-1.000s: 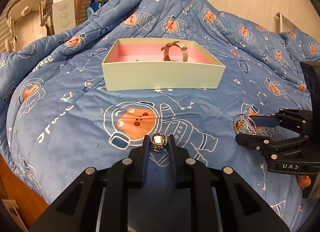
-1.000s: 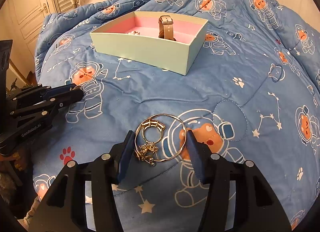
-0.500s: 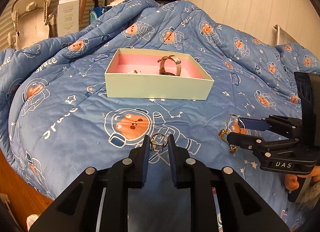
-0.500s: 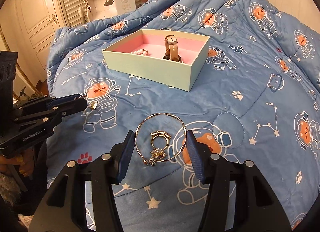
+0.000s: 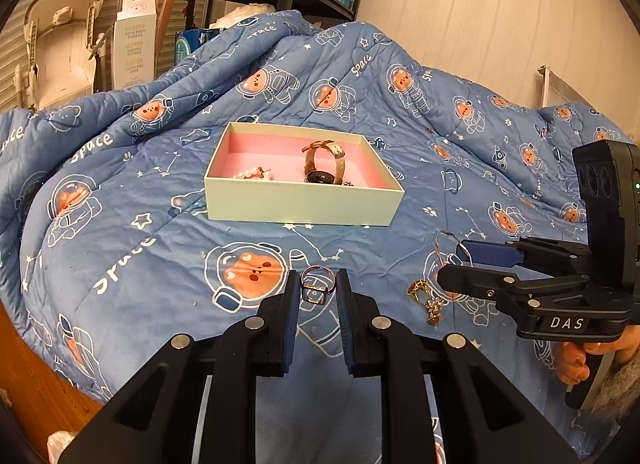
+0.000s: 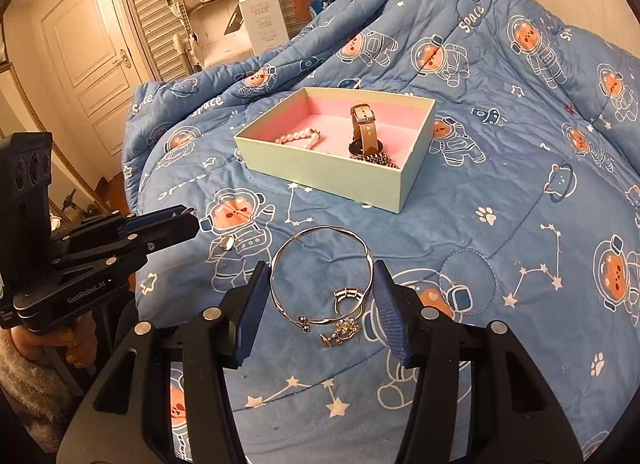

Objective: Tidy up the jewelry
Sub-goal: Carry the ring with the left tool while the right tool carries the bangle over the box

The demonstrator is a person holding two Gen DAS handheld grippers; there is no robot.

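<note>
Gold ring (image 5: 316,290) sits pinched between my left gripper (image 5: 318,296) pads, up off the quilt (image 5: 160,223); only its edges are caught, so the hold looks thin. In the right-wrist view that ring shows as a small glint at the left gripper's tip (image 6: 227,242). My right gripper (image 6: 316,298) is closed across a thin gold bangle (image 6: 320,272), jaws about half spread with the hoop bridging them; a second ring (image 6: 347,298) and a small charm (image 6: 340,334) hang threaded on the hoop, swinging free below it. From the left-wrist view the right gripper (image 5: 452,268) and its dangling charm cluster (image 5: 426,300) sit just beside my left one.

The box (image 5: 304,199), pale green outside and pink inside, lies ahead on the quilt, well apart from both grippers. Already in it: a watch (image 6: 362,131) standing on its strap, a pearl bracelet (image 6: 298,137), and a dark chain (image 6: 378,159) at the near wall.

Risks, as I judge them:
- The ring could twist out of the pads during the carry and vanish in the quilt folds.
- The bangle is springy and open-ended; squeeze harder and it may pop out, slacken and it slides.
- The loose ring could slip off the bangle's open end if I tilt it.
- Both grippers heading for one box could collide, or knock the watch over.
- The soft quilt could let the box tip if I bump its wall.
</note>
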